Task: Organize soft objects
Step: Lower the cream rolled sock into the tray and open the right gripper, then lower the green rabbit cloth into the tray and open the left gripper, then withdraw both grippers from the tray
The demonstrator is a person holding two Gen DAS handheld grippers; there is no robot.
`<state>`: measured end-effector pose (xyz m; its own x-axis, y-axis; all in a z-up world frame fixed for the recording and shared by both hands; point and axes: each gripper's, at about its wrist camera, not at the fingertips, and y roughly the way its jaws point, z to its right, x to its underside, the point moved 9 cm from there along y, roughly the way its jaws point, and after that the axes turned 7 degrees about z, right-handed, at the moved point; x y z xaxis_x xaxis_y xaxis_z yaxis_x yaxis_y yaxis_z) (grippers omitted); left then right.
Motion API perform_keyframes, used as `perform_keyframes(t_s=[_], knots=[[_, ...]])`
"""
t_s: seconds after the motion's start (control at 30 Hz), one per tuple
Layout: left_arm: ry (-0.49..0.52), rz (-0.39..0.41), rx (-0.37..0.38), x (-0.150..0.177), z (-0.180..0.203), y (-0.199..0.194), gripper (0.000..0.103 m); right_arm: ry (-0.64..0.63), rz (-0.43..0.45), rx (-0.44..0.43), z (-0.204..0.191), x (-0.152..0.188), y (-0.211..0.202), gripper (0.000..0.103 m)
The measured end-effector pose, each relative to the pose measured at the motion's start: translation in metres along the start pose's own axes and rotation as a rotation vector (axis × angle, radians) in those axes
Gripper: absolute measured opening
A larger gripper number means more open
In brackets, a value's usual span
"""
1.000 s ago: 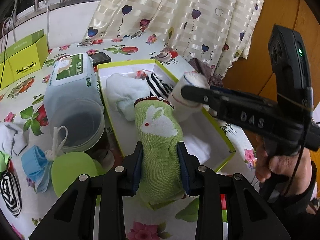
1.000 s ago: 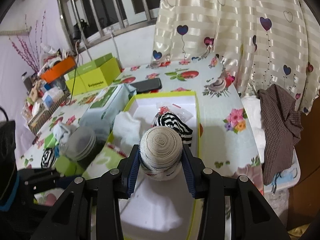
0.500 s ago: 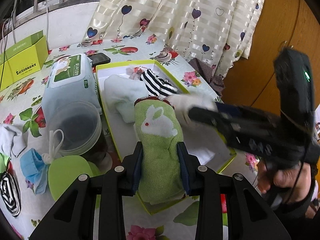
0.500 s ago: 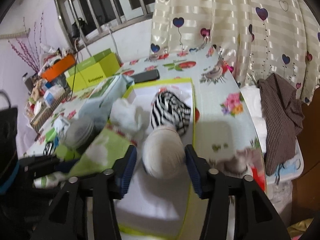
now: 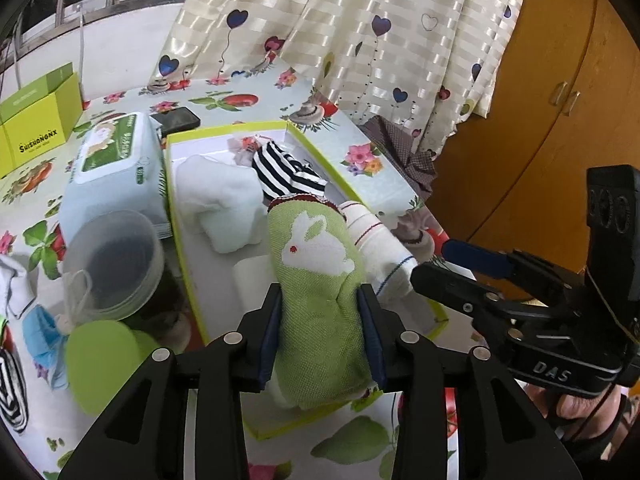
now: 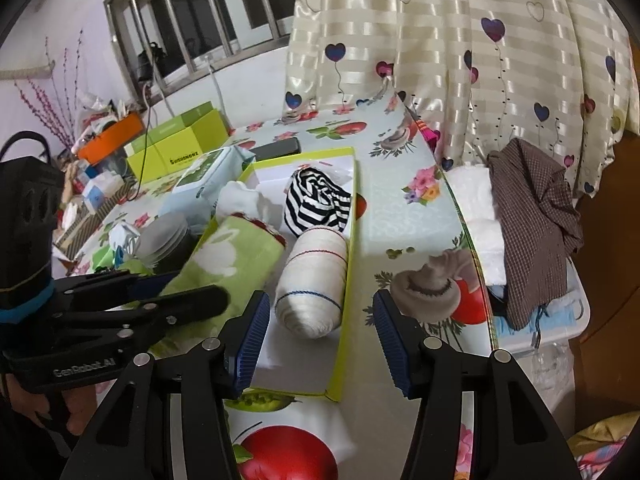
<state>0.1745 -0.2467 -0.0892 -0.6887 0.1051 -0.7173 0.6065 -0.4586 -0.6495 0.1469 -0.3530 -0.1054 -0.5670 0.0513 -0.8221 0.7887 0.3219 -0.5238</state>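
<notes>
My left gripper (image 5: 320,332) is shut on a green rolled sock with a white rabbit (image 5: 316,280) and holds it over the near part of the yellow-green box (image 5: 180,216). The sock also shows in the right wrist view (image 6: 228,256). My right gripper (image 6: 318,336) is open and empty, just behind a cream rolled sock (image 6: 314,280) that lies in the box along its right wall (image 6: 348,264). That cream roll (image 5: 376,244) lies right of the green sock. A black-and-white striped sock (image 5: 286,176) and a white sock (image 5: 224,204) lie farther in the box.
A wet-wipes pack (image 5: 116,172), a clear lidded tub (image 5: 112,260) and a green lid (image 5: 100,364) stand left of the box. More socks (image 5: 12,380) lie at the far left. A phone (image 5: 176,120) and a yellow carton (image 5: 36,128) are behind. The table edge (image 6: 468,240) runs right, with a bin of cloth (image 6: 532,216) beyond.
My right gripper lowered the cream rolled sock into the box, opened, let it go and drew back. My left gripper kept its hold on the green sock.
</notes>
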Motion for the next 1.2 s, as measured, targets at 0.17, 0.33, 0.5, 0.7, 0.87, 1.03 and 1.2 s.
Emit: perform_keyframes(t_s=[0.17,0.33,0.5,0.7,0.87,1.03,1.2], knots=[[-0.033,-0.002,-0.002,0.002,-0.003,-0.001,0.043,-0.003,0.015,-0.007,-0.002,-0.002,-0.005,0.053],[-0.035,0.038,-0.003,-0.002,-0.003,-0.018,0.043,-0.006,0.025,-0.011,-0.006,-0.004,-0.009,0.053],[-0.037,0.054,0.007,-0.002,-0.003,-0.029,0.043,-0.013,0.032,-0.012,-0.012,-0.005,-0.014,0.053],[-0.026,0.073,0.008,0.001,-0.001,-0.048,0.043,-0.025,0.035,-0.015,-0.025,-0.004,-0.023,0.053],[-0.019,0.093,-0.023,0.004,-0.003,-0.066,0.043,-0.046,0.033,-0.029,-0.041,-0.003,-0.029,0.053],[-0.029,0.122,-0.03,0.006,-0.009,-0.085,0.043,-0.077,0.035,-0.041,-0.06,-0.003,-0.038,0.053],[-0.038,0.158,-0.027,0.008,-0.011,-0.105,0.043,-0.1,0.042,-0.052,-0.076,-0.004,-0.045,0.053]])
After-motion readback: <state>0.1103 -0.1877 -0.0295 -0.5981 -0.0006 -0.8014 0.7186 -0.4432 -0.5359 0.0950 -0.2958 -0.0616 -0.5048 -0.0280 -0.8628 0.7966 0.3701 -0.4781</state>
